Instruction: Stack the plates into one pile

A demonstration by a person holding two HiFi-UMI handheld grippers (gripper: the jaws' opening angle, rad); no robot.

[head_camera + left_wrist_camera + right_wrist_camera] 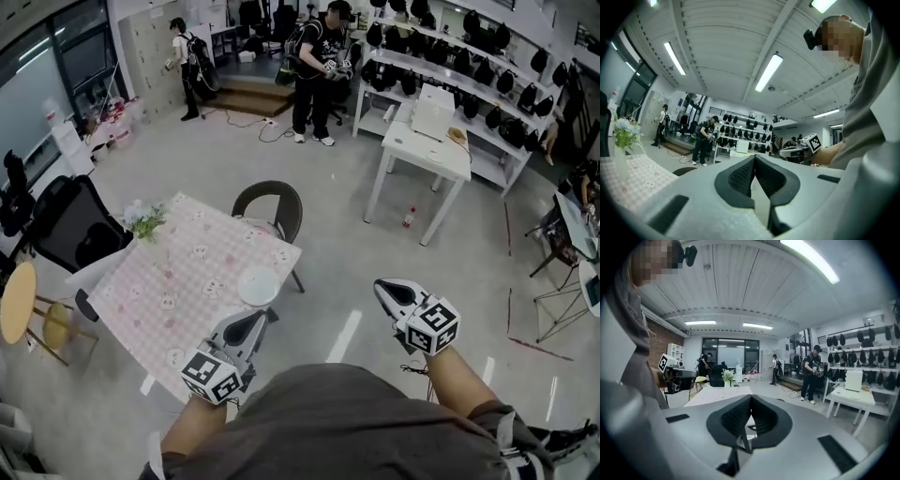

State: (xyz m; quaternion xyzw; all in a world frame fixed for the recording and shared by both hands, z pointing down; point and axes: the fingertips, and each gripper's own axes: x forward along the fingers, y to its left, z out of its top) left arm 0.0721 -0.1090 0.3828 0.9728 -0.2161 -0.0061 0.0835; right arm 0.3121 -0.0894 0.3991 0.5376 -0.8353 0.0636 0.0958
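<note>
A round white plate (pixel 258 285) rests near the right corner of the table with the pink checked cloth (pixel 178 281); I cannot tell whether it is a single plate or a pile. My left gripper (pixel 263 315) hovers just below and beside that corner, jaws shut with nothing between them. My right gripper (pixel 381 287) is out over the floor, well to the right of the table, also shut and empty. In the left gripper view the pads (pixel 740 176) meet at the tip. In the right gripper view the jaws stand closed and the table (pixel 717 393) lies ahead.
A small vase of flowers (pixel 145 225) stands at the table's far left. A brown chair (pixel 270 208) is tucked behind the table, a black office chair (pixel 70 230) and a yellow stool (pixel 19 302) to its left. A white desk (pixel 427 141) and two people (pixel 314 70) are farther off.
</note>
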